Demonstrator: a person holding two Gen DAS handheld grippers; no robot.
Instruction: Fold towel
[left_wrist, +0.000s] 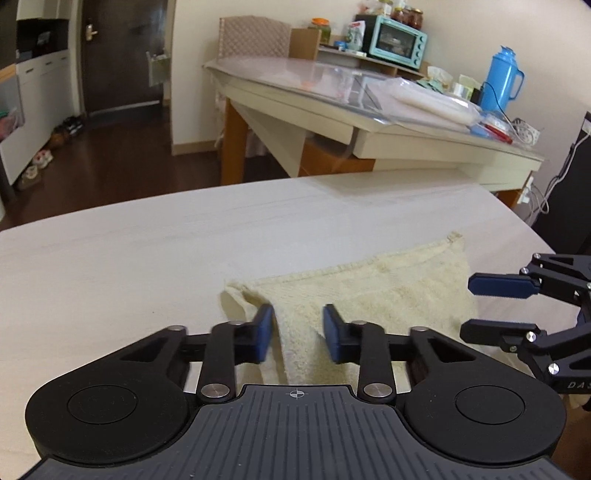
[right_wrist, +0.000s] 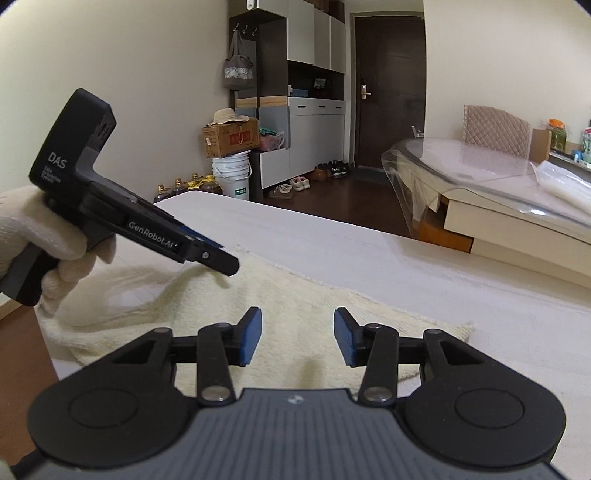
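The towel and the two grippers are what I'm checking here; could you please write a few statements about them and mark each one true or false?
1. The towel is cream-coloured and lies on the pale table. True.
2. The left gripper is clamped shut on the towel. False: its jaws stand apart, with a raised fold of towel between the pads.
3. The right gripper is open over the towel. True.
4. The hand on the left gripper is bare. False: it wears a white knit glove.
5. The towel is rolled into a tight cylinder. False: it lies spread and rumpled, one corner pointing away.
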